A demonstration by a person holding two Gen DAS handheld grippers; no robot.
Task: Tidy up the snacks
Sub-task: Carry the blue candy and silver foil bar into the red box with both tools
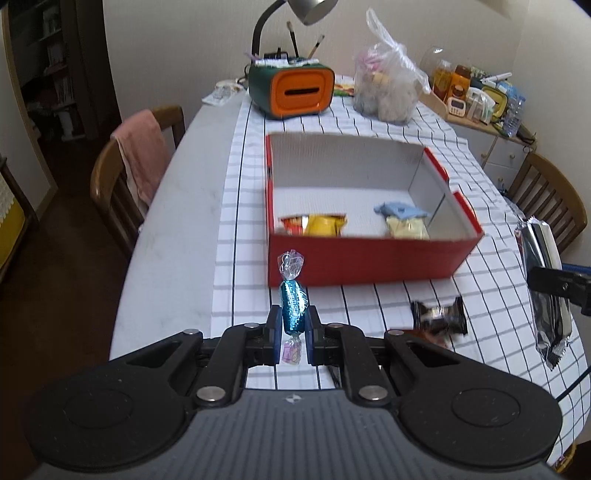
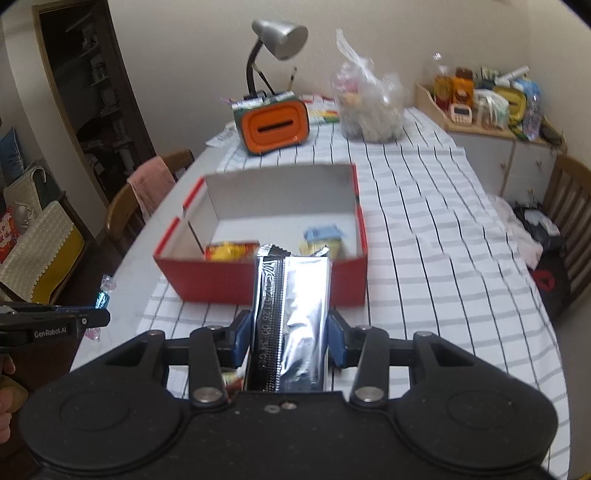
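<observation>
2 grippers were each clamped on a snack. The left gripper [image 1: 293,325] had its blue pads pressed against both sides of a teal foil candy [image 1: 293,302], which stood upright between them, 1 clear twisted end poking up above the pads and the other hanging below. The right gripper [image 2: 290,332] was closed on a long silver foil packet [image 2: 291,317] that ran lengthwise out past its fingertips, its crimped far end overlapping the near wall of the box in that view.

Just ahead and to the right of the left gripper, a dark wrapped snack [image 1: 439,317] lay on the checked tablecloth [image 1: 369,302], blurred.

Directly beyond both grippers sat the red box [image 1: 369,258], open at the top with a pale lining. Inside it, against the near wall, lay an orange and yellow packet [image 1: 317,225] on the side nearer the left gripper and a pale yellow packet with a blue top [image 1: 404,221] on the side nearer the right gripper, the 2 apart from each other.

Farther back on the table stood a green and orange holder [image 1: 291,92] with brushes sticking out of it, a grey desk lamp [image 1: 314,9] rising behind it, and beside them a knotted clear plastic bag [image 1: 386,85] with contents I could not make out. Well off to the left gripper's left, a wooden chair [image 1: 107,177] carried a pink towel [image 1: 142,151].
</observation>
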